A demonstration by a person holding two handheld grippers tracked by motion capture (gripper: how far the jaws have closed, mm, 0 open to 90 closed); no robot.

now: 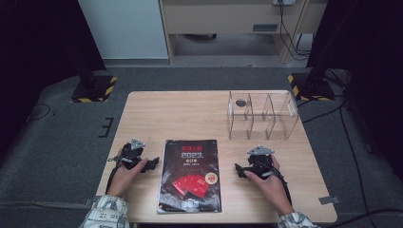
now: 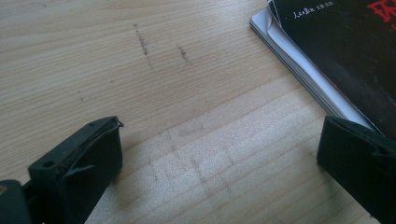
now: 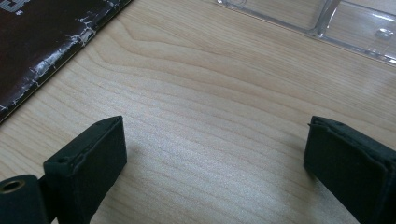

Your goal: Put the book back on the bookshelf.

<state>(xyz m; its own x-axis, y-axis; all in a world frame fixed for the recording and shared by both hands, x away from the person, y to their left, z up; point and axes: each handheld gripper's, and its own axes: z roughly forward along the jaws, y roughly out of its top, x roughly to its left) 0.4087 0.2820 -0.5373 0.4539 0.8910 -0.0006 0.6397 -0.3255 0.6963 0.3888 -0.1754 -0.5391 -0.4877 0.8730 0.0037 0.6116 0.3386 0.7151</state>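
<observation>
At the lower left of the high view, the person's left hand (image 1: 124, 175) rests on the wooden counter (image 1: 190, 114), holding the left tongs (image 1: 151, 164), which point toward the middle of the frame. In the left gripper view their two black jaws stand wide apart, with bare wood and a few faint pencil-like marks between them and nothing held. The right-hand jaw in that view sits just beside the edge of the book (image 2: 336, 51), whose white page block and dark cover fill the upper right corner.

In the high view the book (image 1: 190, 175) lies flat at the lower middle of the frame, between the two hands. Its cover is black with red and white lettering at the top and a red shape lower down.

Right of the book, the right hand (image 1: 268, 183) holds the right tongs (image 1: 239, 170), which point back toward the book and stop short of it. In the right gripper view the jaws are spread wide over bare wood, gripping nothing; the worn corner of the book (image 3: 42, 42) shows at the upper left.

At the upper right of the high view stands a clear plastic box (image 1: 262, 116) with three compartments, well apart from both hands; its base (image 3: 355, 28) appears at the top right of the right gripper view.
</observation>
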